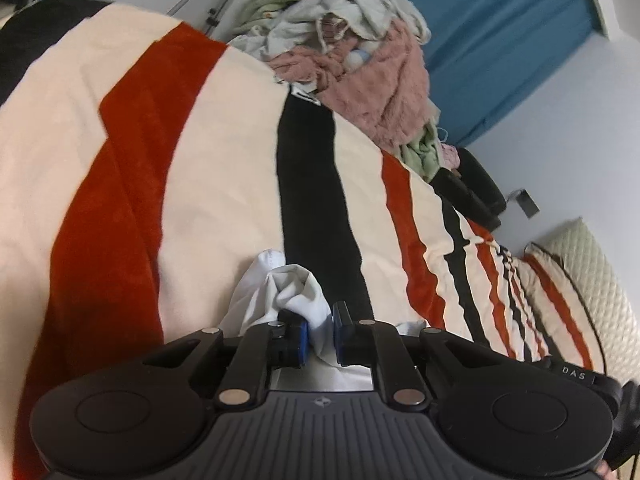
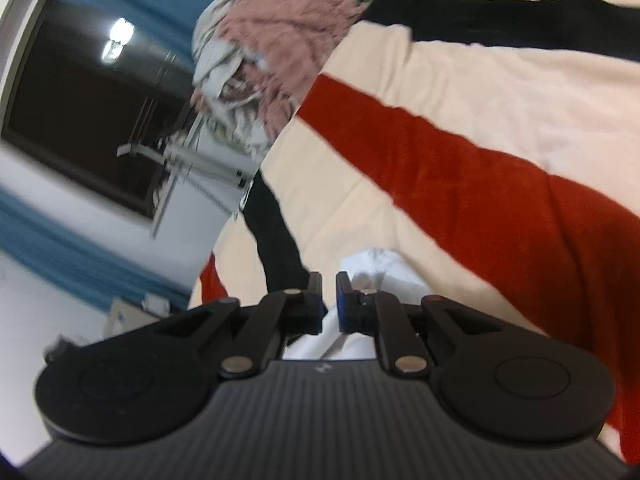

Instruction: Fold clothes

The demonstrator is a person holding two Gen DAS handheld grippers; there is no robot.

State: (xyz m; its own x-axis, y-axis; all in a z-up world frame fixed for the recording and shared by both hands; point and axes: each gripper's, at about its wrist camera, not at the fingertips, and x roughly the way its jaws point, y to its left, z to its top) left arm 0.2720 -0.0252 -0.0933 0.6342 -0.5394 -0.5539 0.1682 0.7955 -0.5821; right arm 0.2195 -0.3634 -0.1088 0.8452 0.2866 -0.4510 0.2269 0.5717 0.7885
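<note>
- The left claw point(image 1: 320, 330) is pinching a bunched fold of a white garment point(image 1: 280, 284), its blue-padded fingers point(image 1: 301, 334) pressing the cloth from both sides with only that wad between them.
- The white garment is lying crumpled on the striped blanket point(image 1: 224, 168), spilling out ahead of the left claw and also showing beneath its body.
- The right claw point(image 2: 329, 300) is nearly closed, with a narrow slit left between its fingers; white cloth point(image 2: 376, 268) is running through that slit and lying just past the tips, so it appears to be gripping the same pale fabric.
- The striped blanket, cream with broad red and black bands, is covering the bed and filling most of both views.
- A heap of unfolded laundry point(image 1: 352, 60) is sitting at the far edge of the striped blanket: a fuzzy pink piece point(image 1: 384, 92), grey-white pieces on top of it and pale green ones point(image 1: 420, 152) beside it.
- A quilted cream pillow point(image 1: 588, 280) is resting at one end of the striped blanket, in the left view.
- Blue curtains point(image 1: 500, 40) are hanging beyond the laundry heap; in the blurred right view a dark window point(image 2: 92, 120) is showing between them.
</note>
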